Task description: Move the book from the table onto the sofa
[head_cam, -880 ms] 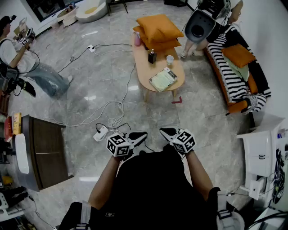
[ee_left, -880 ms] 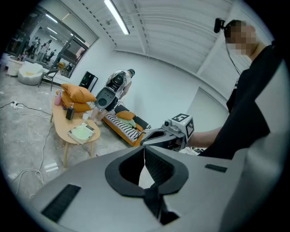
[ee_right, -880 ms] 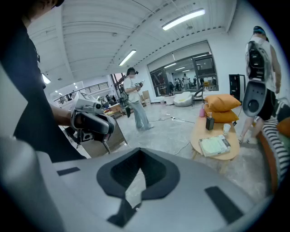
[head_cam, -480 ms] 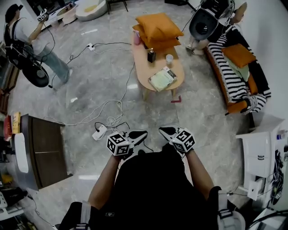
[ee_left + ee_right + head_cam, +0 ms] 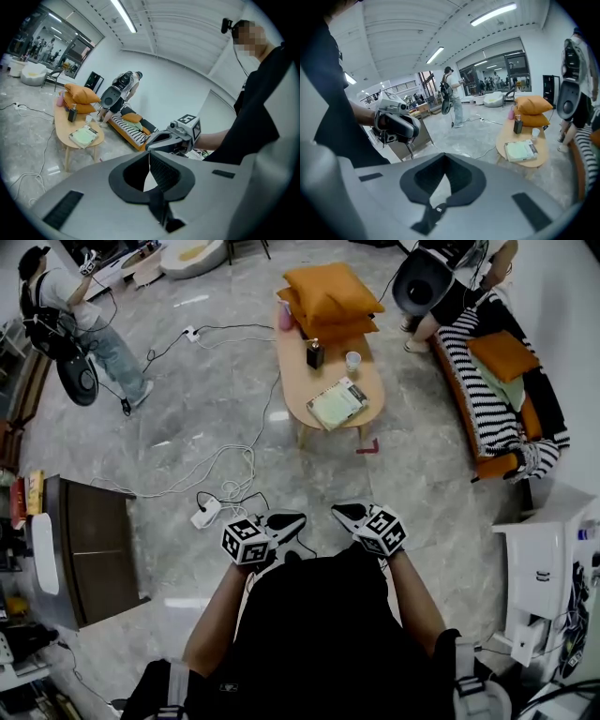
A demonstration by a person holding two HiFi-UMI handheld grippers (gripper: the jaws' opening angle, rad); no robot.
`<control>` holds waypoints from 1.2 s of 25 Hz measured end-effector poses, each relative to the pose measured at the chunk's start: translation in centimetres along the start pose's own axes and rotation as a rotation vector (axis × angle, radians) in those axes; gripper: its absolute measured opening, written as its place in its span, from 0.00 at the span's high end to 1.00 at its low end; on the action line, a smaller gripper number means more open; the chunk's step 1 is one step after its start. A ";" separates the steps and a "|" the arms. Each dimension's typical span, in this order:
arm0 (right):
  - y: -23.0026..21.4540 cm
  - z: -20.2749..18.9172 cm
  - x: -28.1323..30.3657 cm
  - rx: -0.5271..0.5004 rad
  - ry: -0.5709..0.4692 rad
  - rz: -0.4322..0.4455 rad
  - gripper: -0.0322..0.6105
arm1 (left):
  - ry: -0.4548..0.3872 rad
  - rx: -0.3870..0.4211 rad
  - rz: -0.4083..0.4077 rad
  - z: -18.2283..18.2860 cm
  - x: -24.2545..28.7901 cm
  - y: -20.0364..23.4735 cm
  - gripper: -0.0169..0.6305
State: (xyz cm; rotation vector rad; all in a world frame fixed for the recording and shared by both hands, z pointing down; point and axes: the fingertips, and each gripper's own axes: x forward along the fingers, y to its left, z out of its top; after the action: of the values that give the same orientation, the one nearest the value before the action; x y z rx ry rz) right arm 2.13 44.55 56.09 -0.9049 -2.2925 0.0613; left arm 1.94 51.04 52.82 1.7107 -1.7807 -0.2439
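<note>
Head view: left gripper [image 5: 291, 521] and right gripper [image 5: 345, 514] were held side by side close to the body, over grey floor and well short of the table [image 5: 298, 381]. Gripper views showed each pair of jaws closed tip to tip, nothing between them. Book [image 5: 338, 403] lay flat on the table's near end, near a cup [image 5: 352, 361] and a dark bottle [image 5: 316, 354]. Striped sofa [image 5: 487, 409] stood right of the table, apart from it.
</note>
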 end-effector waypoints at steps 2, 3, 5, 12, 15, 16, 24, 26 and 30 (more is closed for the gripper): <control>-1.3 -0.2 -0.6 -0.004 0.006 0.013 0.94 | -0.012 -0.015 0.026 0.6 0.9 0.4 0.95; -1.9 -0.4 -0.9 -0.006 0.008 0.023 0.94 | -0.021 -0.026 0.044 0.9 1.4 0.5 0.95; -3.3 -0.9 -1.9 -0.012 0.008 0.044 0.94 | -0.040 -0.045 0.079 1.4 2.7 0.4 0.95; -6.7 -2.0 -4.5 -0.061 0.017 0.141 0.94 | -0.073 -0.099 0.184 2.7 7.6 0.4 0.95; -8.8 -3.3 -5.9 -0.065 0.041 0.193 0.94 | -0.105 -0.116 0.224 4.4 10.6 0.4 0.95; -9.4 -3.8 -6.6 -0.066 0.054 0.210 0.94 | -0.117 -0.117 0.234 5.0 11.7 0.2 0.95; -14.4 -4.7 -10.1 -0.175 0.104 0.259 0.94 | -0.161 -0.120 0.258 8.1 17.1 -1.7 0.95; -15.1 -4.4 -10.4 -0.150 0.079 0.243 0.94 | -0.143 -0.120 0.254 7.7 17.6 -1.8 0.95; -14.9 -5.4 -10.5 -0.103 0.075 0.240 0.94 | -0.149 -0.128 0.261 7.3 17.7 -1.9 0.95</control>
State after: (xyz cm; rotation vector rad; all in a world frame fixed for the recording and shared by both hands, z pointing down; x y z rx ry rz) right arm 2.23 25.67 58.35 -1.2128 -2.1245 0.0130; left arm 0.52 31.93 51.78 1.3848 -2.0279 -0.3698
